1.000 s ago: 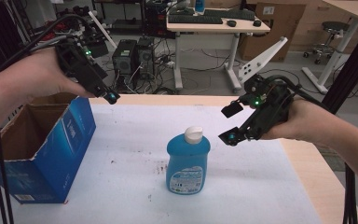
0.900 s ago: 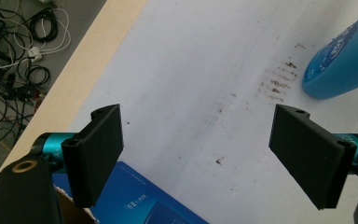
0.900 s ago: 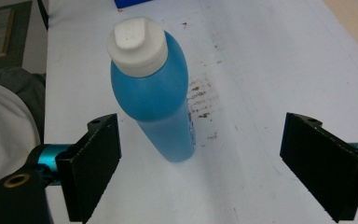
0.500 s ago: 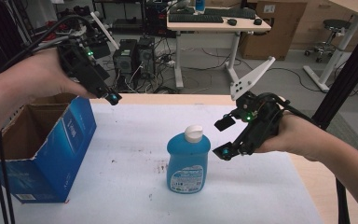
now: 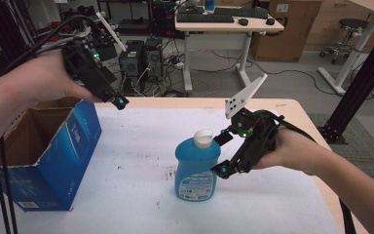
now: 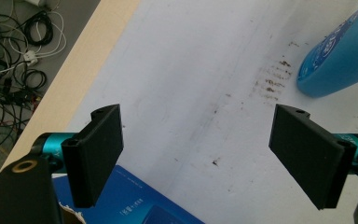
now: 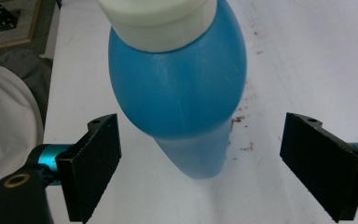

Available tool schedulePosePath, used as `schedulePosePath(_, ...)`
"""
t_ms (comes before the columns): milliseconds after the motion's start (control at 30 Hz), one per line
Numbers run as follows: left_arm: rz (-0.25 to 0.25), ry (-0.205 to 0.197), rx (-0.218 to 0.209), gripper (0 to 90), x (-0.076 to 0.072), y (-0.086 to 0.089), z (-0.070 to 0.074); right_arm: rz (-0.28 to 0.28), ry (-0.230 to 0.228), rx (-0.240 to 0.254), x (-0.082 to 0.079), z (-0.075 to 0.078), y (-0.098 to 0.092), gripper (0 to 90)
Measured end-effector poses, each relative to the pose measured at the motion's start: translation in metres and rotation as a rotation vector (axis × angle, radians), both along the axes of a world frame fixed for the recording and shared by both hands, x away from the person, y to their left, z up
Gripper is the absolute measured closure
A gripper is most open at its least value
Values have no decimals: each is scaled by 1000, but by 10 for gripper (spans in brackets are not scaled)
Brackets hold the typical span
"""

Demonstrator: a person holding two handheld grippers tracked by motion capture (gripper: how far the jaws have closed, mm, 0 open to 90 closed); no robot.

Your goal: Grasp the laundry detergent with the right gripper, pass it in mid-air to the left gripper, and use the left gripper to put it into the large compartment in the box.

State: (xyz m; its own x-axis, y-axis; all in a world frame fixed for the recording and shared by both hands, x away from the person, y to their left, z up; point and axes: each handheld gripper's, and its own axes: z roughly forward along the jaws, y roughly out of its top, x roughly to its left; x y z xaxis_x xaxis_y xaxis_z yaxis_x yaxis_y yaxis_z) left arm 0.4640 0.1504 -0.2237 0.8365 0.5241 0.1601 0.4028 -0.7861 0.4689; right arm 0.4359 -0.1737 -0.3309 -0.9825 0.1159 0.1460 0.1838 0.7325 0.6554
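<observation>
A blue bottle [image 5: 196, 168] with a white cap [image 5: 203, 138] stands upright in the middle of the white-covered table [image 5: 126, 146]. My right gripper [image 5: 222, 155] is at the bottle's right side, open. In the right gripper view its jaws stand wide on either side of the bottle [image 7: 182, 93], apart from it, and the right gripper [image 7: 214, 163] holds nothing. My left gripper [image 5: 118, 101] hovers open and empty above the table's far left, over the far corner of a blue cardboard box [image 5: 58, 156]. The left gripper [image 6: 200, 158] looks down on the table, with the bottle [image 6: 340, 56] at the upper right.
The open-topped box fills the table's left side, and its blue rim [image 6: 140, 205] shows below my left jaws. Brown specks [image 5: 168, 171] mark the cover beside the bottle. The wooden table edge [image 5: 292, 105] runs along the far and right sides. A black post [image 5: 365, 73] stands at the right.
My right gripper has moved left and lower, from beside the bottle to having its open jaws around the bottle's upper body. The left gripper has barely moved.
</observation>
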Motion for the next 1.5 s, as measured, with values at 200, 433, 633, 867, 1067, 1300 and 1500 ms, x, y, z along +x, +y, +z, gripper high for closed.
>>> schedulePosePath(200,-2,1,-6,177,0,0,0,29,-3,0,0,-7,10,117)
schedulePosePath(433,-5,0,-8,177,-1,0,1,52,-2,-1,0,-14,19,118)
schedulePosePath(633,-10,0,-5,177,-1,0,0,67,-7,4,0,-16,22,121)
schedulePosePath(867,-17,0,-6,177,-1,-2,0,83,-20,15,0,-17,23,163)
schedulePosePath(1067,-14,0,-11,177,-1,-1,0,85,-27,15,0,-19,24,177)
schedulePosePath(1300,-16,2,-11,177,-1,-1,0,87,-20,23,2,-19,24,253)
schedulePosePath(1500,-20,3,-12,177,-1,-1,0,89,-25,23,2,-19,25,254)
